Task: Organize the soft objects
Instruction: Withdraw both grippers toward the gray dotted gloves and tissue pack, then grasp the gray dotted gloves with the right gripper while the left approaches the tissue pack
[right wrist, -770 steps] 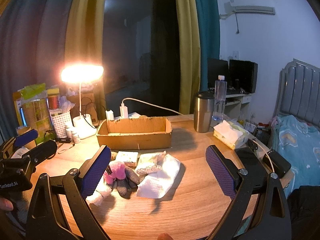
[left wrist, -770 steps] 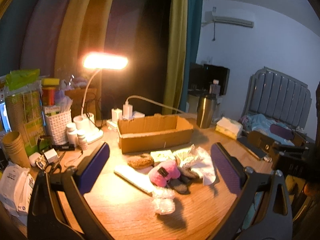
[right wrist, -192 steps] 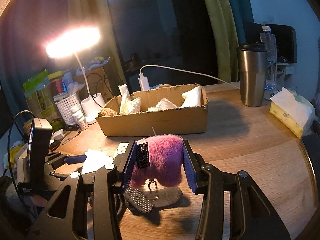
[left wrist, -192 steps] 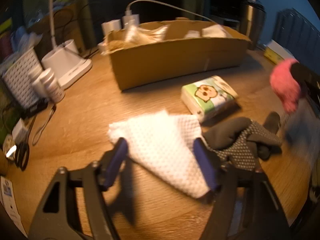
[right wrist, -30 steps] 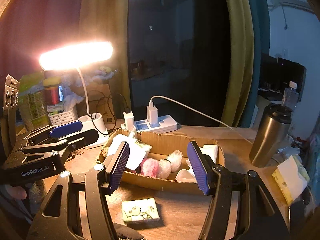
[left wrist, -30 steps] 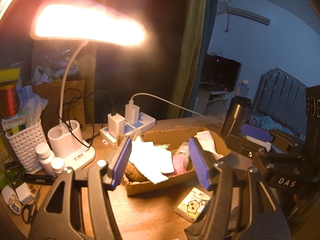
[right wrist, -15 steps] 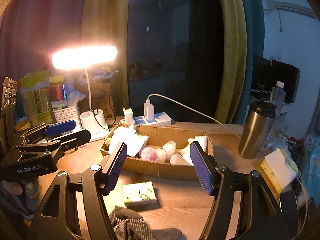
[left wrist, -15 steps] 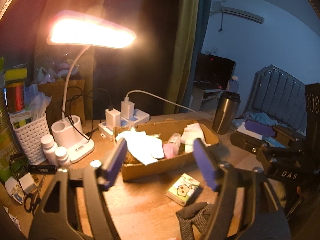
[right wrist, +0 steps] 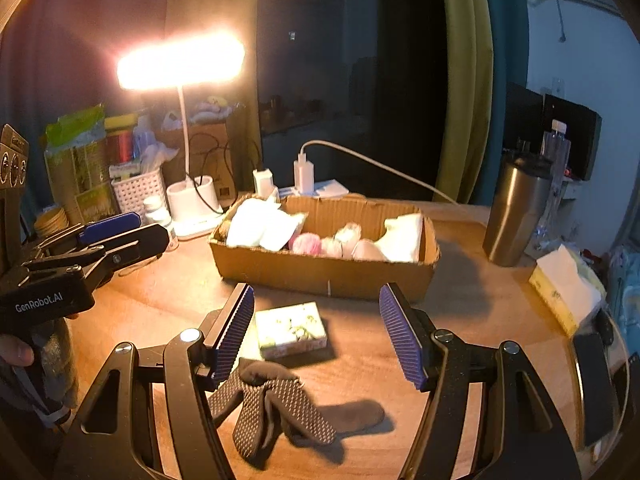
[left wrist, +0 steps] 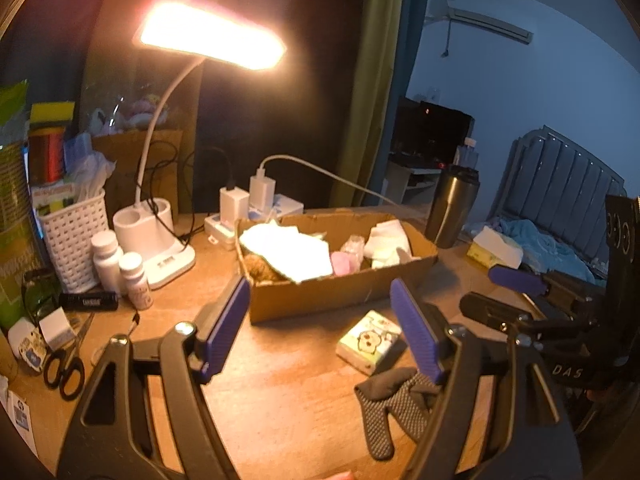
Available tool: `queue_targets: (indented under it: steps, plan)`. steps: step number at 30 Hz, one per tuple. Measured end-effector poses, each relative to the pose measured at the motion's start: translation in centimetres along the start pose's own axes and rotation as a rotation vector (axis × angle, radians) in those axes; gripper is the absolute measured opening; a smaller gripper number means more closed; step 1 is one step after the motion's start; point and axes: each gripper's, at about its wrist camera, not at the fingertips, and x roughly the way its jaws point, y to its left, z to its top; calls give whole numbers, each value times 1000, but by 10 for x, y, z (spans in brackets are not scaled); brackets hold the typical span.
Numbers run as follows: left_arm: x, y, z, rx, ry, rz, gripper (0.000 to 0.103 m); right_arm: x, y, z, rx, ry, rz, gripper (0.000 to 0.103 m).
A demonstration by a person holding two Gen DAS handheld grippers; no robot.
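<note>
Wood-grain tabletop (right wrist: 472, 320) carries everything, lit warm by the desk lamp (left wrist: 212, 40) far ahead-left of both claws. Next in size: the cardboard box (right wrist: 324, 272), straight ahead of both claws and beyond their tips, already loaded with white cloths (right wrist: 260, 224), a pink fluffy ball (right wrist: 306, 243) and paler lumps — the collection point for the soft things, by my read.

Left claw (left wrist: 320, 328): jaws spread, nothing between the pads; its jaws have just been opening. Right claw (right wrist: 318, 332): also spread and empty, its jaws have just been opening too. Both angle down toward what is left on the tabletop, likely lining up the next pick.

Remaining soft items: the dark dotted glove (right wrist: 276, 408) lies crumpled below and just inside the right claw's left pad, nearest the camera; in the left view it sits under the left claw's right finger. The small tissue pack (right wrist: 291, 330) lies flat between the right claw's pads, between glove and box, not touched.

Hard to read — the glove's cuff is partly covered by the claw frames in both views; could be one glove or a pair, can't tell. A brownish lump (left wrist: 260, 268) at the box's left end is half buried under cloth. Box floor hidden.
</note>
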Motion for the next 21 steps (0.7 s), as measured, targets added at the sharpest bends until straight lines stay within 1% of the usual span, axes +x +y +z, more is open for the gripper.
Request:
queue_targets:
  steps: [7, 13, 21]
  plan:
    - [-1, 6, -13, -14, 25, 2, 74, 5, 7, -12, 0, 33, 6, 69]
    - [-1, 13, -19, -35, 35, 6, 74, 9, 8, -17, -1, 64, -9, 69]
    - [6, 21, -34, -36, 88, 21, 74, 27, 15, -35, 8, 137, 6, 69]
